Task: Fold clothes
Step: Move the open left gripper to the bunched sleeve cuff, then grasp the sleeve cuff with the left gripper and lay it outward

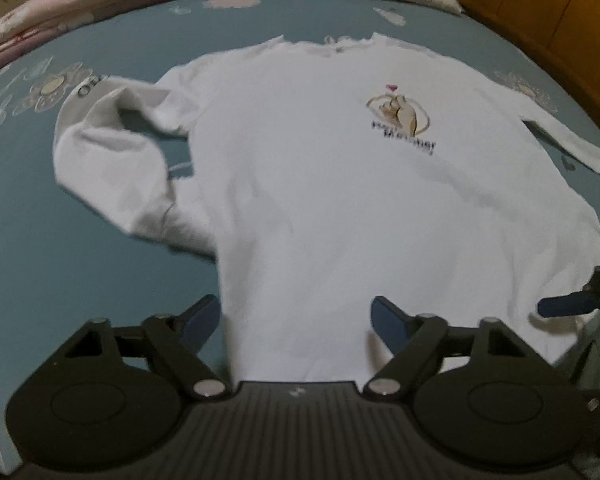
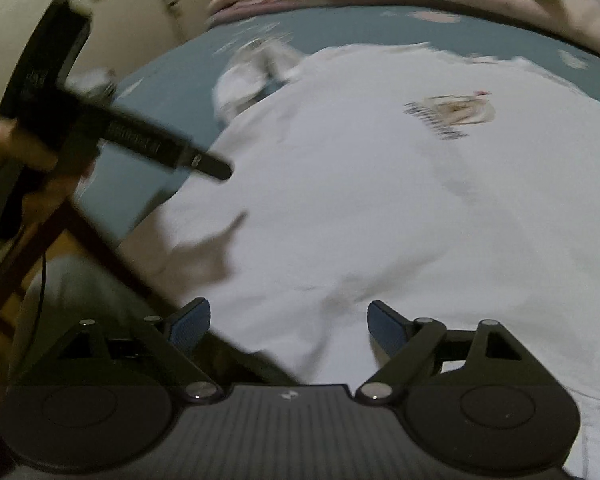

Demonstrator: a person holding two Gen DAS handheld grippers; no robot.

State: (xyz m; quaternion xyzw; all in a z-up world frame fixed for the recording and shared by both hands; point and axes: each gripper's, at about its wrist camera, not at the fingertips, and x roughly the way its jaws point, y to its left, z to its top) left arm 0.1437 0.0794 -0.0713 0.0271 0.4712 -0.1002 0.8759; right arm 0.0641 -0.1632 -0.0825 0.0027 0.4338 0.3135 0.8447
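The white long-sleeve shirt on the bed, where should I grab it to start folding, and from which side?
Judging by its pose, take the white shirt at its bottom hem, coming from the near edge of the bed. It lies flat, front up, hem toward both grippers; the left gripper and right gripper are open at that hem. The crumpled sleeve needs straightening first.

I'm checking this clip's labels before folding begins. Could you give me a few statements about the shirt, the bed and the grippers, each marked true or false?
1. The white long-sleeved shirt lies front up, its printed logo showing. True.
2. The bedsheet is plain red. False: it is teal with a flower pattern.
3. The left hand-held gripper is open. True.
4. The right hand-held gripper is clamped on a sleeve. False: its jaws stand open, gripping nothing.
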